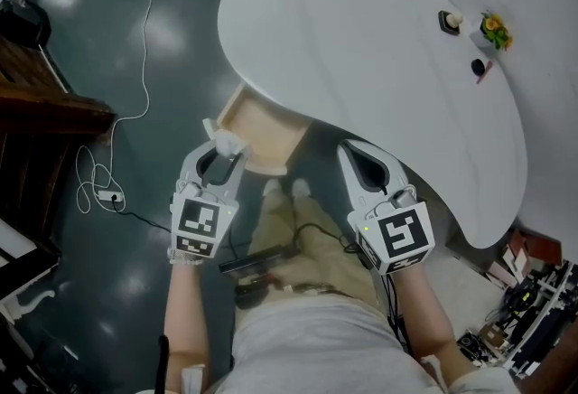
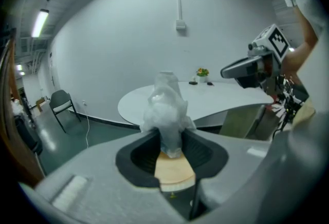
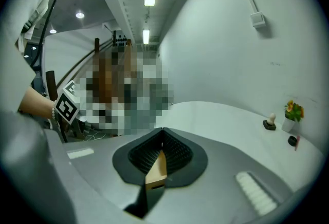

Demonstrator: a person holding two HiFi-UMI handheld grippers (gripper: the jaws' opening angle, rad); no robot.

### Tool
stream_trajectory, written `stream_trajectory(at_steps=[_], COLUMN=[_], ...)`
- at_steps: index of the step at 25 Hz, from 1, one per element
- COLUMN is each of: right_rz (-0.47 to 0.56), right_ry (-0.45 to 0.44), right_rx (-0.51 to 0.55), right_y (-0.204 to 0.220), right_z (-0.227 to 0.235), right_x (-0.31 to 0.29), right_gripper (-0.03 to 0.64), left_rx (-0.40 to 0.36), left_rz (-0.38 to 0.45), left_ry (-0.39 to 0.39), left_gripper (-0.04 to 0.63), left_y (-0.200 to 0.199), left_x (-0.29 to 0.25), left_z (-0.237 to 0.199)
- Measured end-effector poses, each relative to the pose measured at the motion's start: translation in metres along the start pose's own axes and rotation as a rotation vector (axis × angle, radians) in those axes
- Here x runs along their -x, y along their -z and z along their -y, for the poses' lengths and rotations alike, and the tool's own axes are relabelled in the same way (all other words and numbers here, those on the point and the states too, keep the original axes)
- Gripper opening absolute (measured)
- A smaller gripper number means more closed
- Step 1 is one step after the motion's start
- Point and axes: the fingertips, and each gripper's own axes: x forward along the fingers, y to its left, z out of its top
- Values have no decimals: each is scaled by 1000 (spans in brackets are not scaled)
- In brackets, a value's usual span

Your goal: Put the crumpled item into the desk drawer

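Left gripper (image 1: 223,154) pinches crumpled item (image 2: 165,106).

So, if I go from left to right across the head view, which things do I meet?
cable → left gripper, closed on the crumpled item → drawer → right gripper → plant

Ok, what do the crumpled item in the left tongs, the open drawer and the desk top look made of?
Crumpled item: probably thin plastic film, whitish and translucent with glossy creases.
Drawer: light wood or wood-look board, pale tan and matte.
Desk top: smooth white with a faint sheen; likely laminate, but uncertain.
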Motion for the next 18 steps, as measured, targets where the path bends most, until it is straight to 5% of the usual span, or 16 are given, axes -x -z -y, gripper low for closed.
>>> stream_trajectory(at_steps=[8, 18], right_rz=[-53, -76], right_ry=[18, 38], right_rx=[-16, -48], right_y=[28, 47], right_z=[4, 6], right_x=[-4, -5], right_gripper=[5, 5], left_rx=[-57, -54], left_rz=[-113, -248], left_ry=[84, 74], left_gripper=[121, 124], left_y=[44, 106], left_x=[-43, -74], left_z=[6, 10])
